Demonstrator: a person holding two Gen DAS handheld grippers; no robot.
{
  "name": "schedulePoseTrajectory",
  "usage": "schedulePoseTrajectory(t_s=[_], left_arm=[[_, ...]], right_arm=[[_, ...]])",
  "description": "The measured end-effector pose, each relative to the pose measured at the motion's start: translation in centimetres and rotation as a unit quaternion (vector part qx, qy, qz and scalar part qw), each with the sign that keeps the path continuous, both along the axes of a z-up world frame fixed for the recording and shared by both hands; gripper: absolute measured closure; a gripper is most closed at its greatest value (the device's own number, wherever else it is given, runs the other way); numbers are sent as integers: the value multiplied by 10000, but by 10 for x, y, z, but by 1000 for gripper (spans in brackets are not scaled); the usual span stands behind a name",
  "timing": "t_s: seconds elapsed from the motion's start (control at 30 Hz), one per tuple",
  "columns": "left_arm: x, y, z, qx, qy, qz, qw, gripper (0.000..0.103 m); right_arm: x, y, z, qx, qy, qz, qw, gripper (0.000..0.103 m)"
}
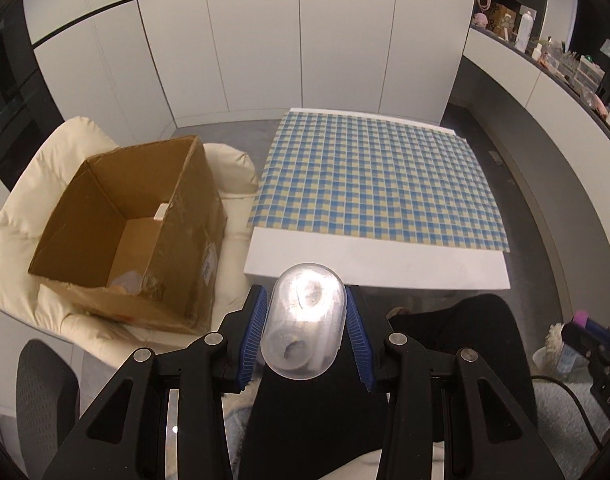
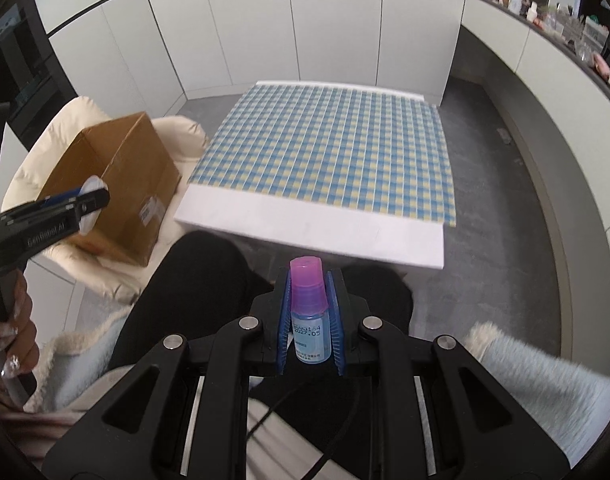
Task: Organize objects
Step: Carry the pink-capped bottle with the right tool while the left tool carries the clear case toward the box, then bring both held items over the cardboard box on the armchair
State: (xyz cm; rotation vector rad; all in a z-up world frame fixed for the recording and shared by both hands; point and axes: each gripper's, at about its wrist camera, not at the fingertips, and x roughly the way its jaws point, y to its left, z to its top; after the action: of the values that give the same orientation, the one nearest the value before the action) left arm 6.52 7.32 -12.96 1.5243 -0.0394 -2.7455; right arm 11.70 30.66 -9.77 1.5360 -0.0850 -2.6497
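The left hand-held gripper clamps a clear plastic capsule near the cardboard box at left. The right hand-held gripper pinches a small dropper bottle at its body, before the checked surface. Both look light, smooth and probably slippery, so a mid-body grip suits them.

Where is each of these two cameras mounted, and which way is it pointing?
Left wrist view: on the left hand-held gripper, looking steeply down along its fingers at the clear capsule it holds; the person's dark-clothed lap shows.
Right wrist view: on the right hand-held gripper, angled down at its purple-capped bottle; lap, hand, and left gripper show.
Shared: checkered table, cardboard box, white cabinets.
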Motion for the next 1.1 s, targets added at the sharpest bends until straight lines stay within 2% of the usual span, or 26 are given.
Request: schedulePoseTrajectory(t_s=[0.23, 0.4, 0.57, 1.1], left_arm=[[12, -5, -12, 11, -156, 4, 9999, 63], [13, 1, -18, 31, -201, -57, 9998, 63], [11, 4, -23, 189, -329, -114, 9992, 63], [7, -9, -29, 196, -394, 35, 9990, 63]], right_arm=[[20, 5, -31, -227, -329, -95, 9992, 85], [26, 11, -39, -200, -417, -188, 9988, 85], [24, 17, -39, -147, -434, -194, 9988, 85], [10, 13, -37, 82, -465, -122, 9988, 85]])
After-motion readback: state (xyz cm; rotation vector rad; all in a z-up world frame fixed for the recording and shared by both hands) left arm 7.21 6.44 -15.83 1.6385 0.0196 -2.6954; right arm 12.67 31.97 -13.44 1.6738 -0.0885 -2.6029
